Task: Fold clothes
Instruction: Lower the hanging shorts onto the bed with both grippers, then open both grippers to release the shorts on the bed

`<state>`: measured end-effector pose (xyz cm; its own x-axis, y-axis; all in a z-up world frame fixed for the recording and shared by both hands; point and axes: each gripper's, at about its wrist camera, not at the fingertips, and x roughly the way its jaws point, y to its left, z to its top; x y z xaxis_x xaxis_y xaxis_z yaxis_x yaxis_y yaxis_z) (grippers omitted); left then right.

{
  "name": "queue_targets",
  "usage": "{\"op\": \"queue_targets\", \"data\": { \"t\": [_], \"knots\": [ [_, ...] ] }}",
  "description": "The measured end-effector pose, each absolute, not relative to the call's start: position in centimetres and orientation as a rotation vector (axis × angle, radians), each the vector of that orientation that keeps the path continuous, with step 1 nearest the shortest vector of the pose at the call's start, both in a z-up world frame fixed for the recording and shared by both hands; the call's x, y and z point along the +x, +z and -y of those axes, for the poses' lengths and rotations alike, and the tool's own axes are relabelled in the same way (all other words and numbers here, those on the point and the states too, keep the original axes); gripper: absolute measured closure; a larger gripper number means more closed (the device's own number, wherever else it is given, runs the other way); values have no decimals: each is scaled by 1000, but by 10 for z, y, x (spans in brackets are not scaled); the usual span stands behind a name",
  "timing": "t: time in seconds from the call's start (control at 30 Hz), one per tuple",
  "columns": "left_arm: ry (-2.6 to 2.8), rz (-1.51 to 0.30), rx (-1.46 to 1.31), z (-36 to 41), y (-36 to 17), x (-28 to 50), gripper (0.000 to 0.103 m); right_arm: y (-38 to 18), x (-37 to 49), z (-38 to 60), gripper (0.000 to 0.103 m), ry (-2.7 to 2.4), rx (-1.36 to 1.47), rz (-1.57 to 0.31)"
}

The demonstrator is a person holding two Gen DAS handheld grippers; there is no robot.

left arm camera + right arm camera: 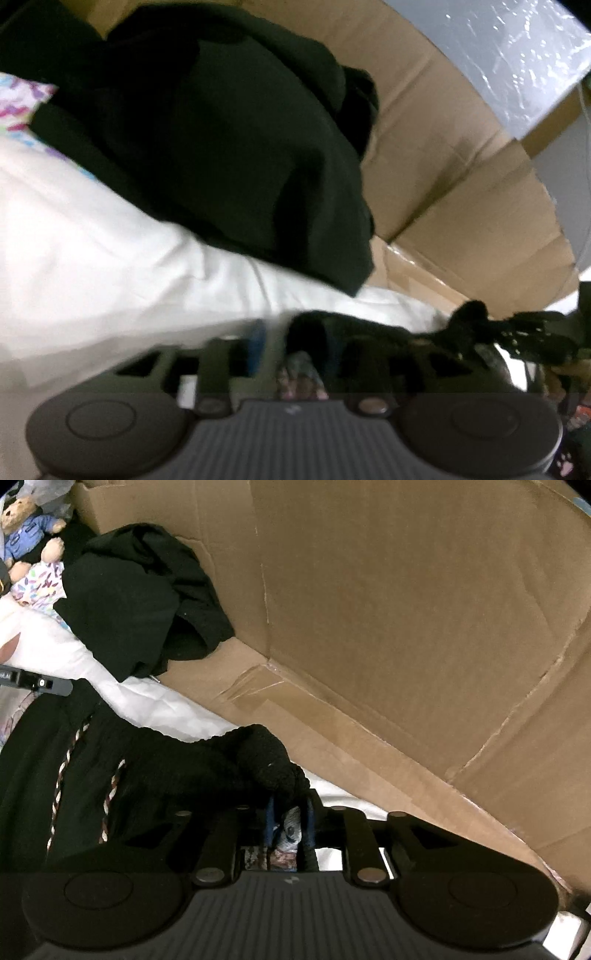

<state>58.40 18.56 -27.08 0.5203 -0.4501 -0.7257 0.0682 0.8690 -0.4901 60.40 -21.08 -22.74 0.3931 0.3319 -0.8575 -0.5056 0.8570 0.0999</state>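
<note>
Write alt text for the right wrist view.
The right claw has black knitted fabric between its blue fingers, over a white sheet. Beyond it, a folded dark garment lies beside a cardboard wall.

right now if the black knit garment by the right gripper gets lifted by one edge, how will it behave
Probably floppy: the black knit garment already drapes in soft folds over the white sheet. Its fuzzy knit likely grips rather than slips. The braided cords would probably dangle.
</note>
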Motion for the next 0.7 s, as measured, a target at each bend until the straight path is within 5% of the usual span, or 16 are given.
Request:
{"op": "queue_targets", "data": {
  "t": [0.13,0.7],
  "knots": [
    [-307,-982,-399,-185,-255,568,45,-215,600,228,61,540,-152,-1022],
    [-255,-981,-386,-173,-183,422,44,-153,472,307,61,539,-78,-972]
  ]
}}
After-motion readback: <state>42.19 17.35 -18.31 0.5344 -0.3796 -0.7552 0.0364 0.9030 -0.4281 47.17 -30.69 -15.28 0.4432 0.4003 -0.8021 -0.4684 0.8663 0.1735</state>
